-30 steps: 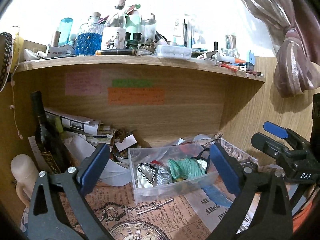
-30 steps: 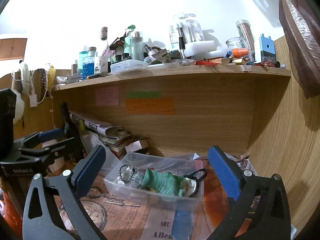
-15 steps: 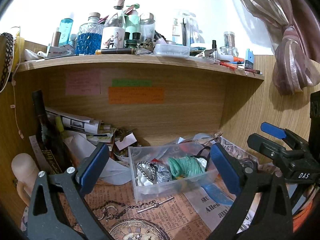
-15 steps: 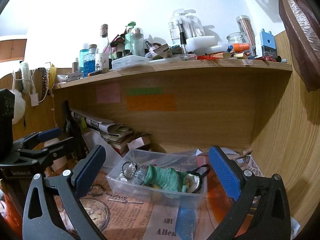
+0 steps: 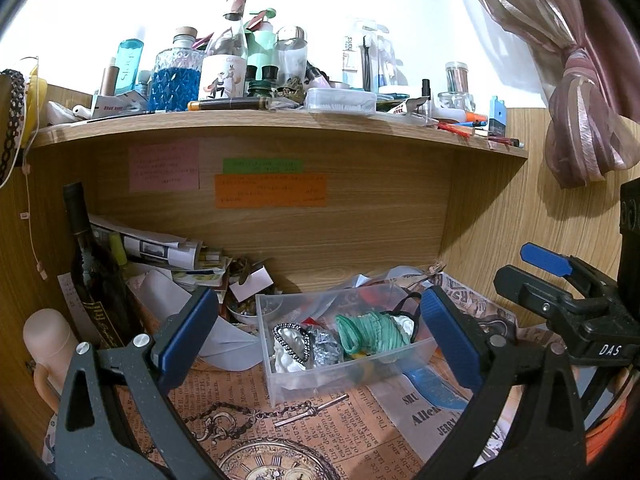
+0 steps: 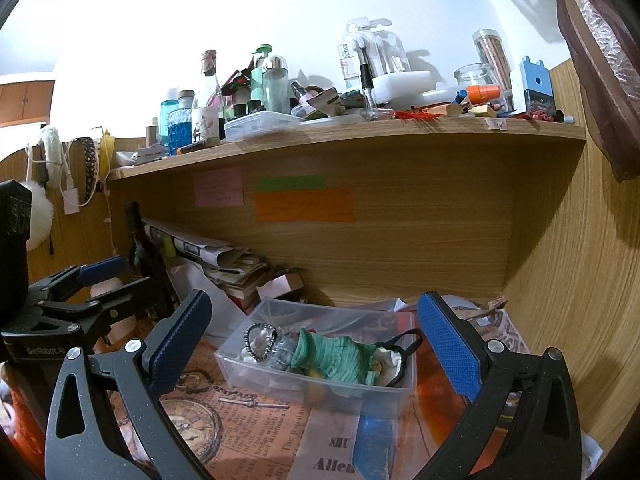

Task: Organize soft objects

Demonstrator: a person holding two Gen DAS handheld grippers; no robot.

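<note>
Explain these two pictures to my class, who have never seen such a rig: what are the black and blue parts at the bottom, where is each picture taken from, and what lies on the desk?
There is no robot here. A person holds a hand tool in each hand, and each tool has two blue-padded jaws and its own wide-angle camera looking forward along them.

One picture comes from the left gripper, the other from the right gripper. Each also shows the other tool at its edge.

Both pairs of jaws stand wide open and hold nothing.

On the newspaper-print desk cover stands a clear plastic box. Inside lie a green bundle, a beaded band and other small soft things. A dark bottle stands at the left, and a cluttered shelf runs above.
</note>
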